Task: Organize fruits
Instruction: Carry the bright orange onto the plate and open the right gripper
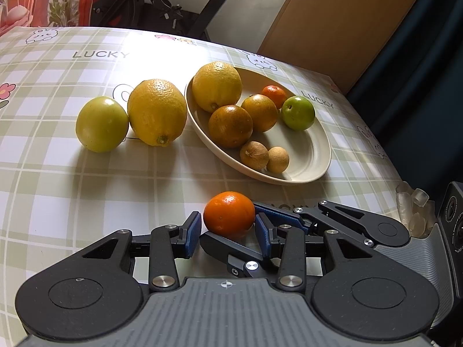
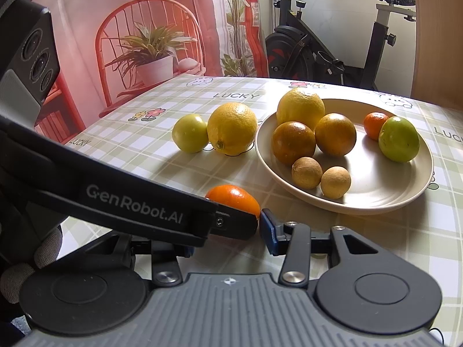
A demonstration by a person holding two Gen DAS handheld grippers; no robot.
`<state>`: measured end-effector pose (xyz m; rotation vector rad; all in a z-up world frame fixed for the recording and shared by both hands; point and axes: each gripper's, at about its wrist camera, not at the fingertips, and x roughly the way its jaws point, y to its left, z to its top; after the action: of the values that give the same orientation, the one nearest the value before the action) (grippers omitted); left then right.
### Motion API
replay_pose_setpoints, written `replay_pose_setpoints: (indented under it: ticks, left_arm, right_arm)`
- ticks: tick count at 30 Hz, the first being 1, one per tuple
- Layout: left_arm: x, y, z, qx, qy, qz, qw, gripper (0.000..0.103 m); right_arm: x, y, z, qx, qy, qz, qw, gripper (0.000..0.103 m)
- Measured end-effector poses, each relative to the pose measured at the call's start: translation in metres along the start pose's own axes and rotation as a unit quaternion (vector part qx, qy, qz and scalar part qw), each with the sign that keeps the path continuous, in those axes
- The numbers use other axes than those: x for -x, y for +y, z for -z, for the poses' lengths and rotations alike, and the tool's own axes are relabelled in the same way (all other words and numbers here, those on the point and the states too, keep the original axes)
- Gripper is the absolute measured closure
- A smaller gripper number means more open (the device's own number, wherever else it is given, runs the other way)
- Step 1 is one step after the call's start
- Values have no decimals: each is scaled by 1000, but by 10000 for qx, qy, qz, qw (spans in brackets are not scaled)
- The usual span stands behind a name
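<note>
Between the left tool's [image 1: 228,228] parted pads sits the tangerine [image 1: 229,213], right tool [image 2: 231,232] also bracketing it.

Both grippers share one build: the left gripper [image 1: 228,228] and right gripper [image 2: 228,230] have black linkage arms with silver pivot screws, blue ribbed pads at the jaws, and a grey ribbed body behind. White "GenRobot.AI" lettering marks one black arm. Pale gloves cover the fingers [image 1: 416,211].

exercise bike [image 2: 332,55] beside printed red curtain [image 2: 121,29]
</note>
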<state>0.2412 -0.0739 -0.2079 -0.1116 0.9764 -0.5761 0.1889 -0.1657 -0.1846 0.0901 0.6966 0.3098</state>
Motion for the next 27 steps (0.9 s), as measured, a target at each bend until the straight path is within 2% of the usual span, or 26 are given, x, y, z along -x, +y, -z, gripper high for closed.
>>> replay_pose_setpoints:
  ticks: [6,13,21,27]
  left_arm:
    - [0,-2,1,-49,40,-3,10000,60]
    - [8,-21,-7,-469,-112,-1,9988,60]
    - [7,-49,-36,-1031,-222,96,9944,60]
    - [-7,-57,-55,-1046,-224,166,9941,60]
  right_arm:
    - [3,1,1,19,-9,26,10000,57]
    - [19,1,1,34,-318,166,9994,57]
    - [35,-18,-14,-153,-645,402,9970,57]
    - [32,-36,-28,-147,-670,559,9961,57]
